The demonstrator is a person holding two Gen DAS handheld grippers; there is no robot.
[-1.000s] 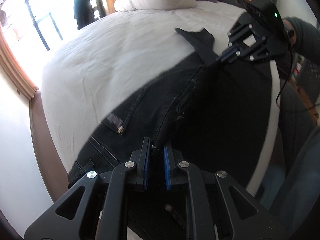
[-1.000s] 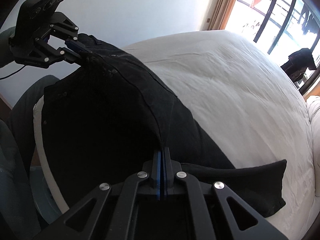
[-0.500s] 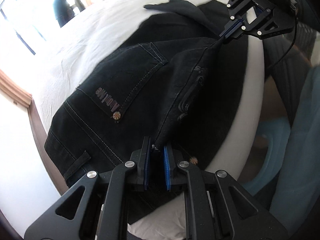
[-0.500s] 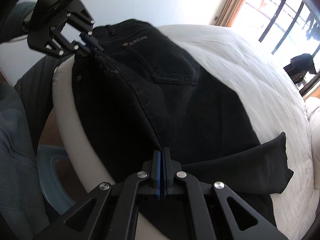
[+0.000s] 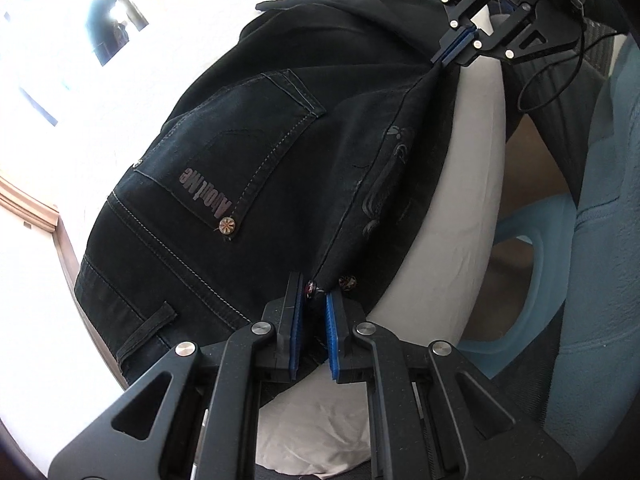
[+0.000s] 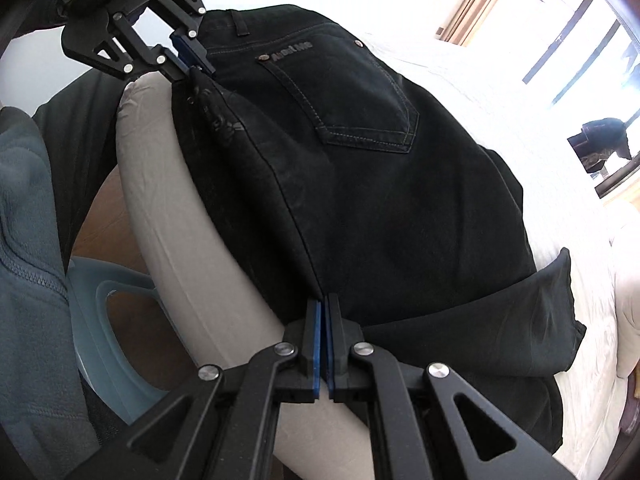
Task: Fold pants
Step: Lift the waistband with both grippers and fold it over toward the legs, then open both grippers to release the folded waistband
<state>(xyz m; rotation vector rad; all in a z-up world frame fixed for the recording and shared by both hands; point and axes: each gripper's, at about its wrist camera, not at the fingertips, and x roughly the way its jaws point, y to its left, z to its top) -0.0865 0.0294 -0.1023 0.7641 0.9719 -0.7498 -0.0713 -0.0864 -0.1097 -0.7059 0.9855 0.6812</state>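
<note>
Black jeans (image 5: pixel 248 168) lie on a white bed (image 5: pixel 192 20), back pocket up, folded lengthwise with the fold along the bed's near edge. My left gripper (image 5: pixel 312 292) is shut on the jeans at the waistband end of the fold, by the button. My right gripper (image 6: pixel 322 304) is shut on the jeans further along the same fold. Each gripper shows in the other's view: the right one in the left wrist view (image 5: pixel 454 50), the left one in the right wrist view (image 6: pixel 192 58). The leg ends (image 6: pixel 540 320) lie folded over at the far right.
The mattress side (image 6: pixel 192 248) drops just below the fold. A pale blue plastic stool (image 6: pixel 116 320) stands on the floor beside the bed. The person's grey fleece (image 6: pixel 28 240) is close on the left. Bright windows (image 6: pixel 580 32) lie beyond the bed.
Both grippers have pulled the gripped fold toward the bed's near edge and lowered it. The jeans now lie flatter, with the back pocket fully showing.
</note>
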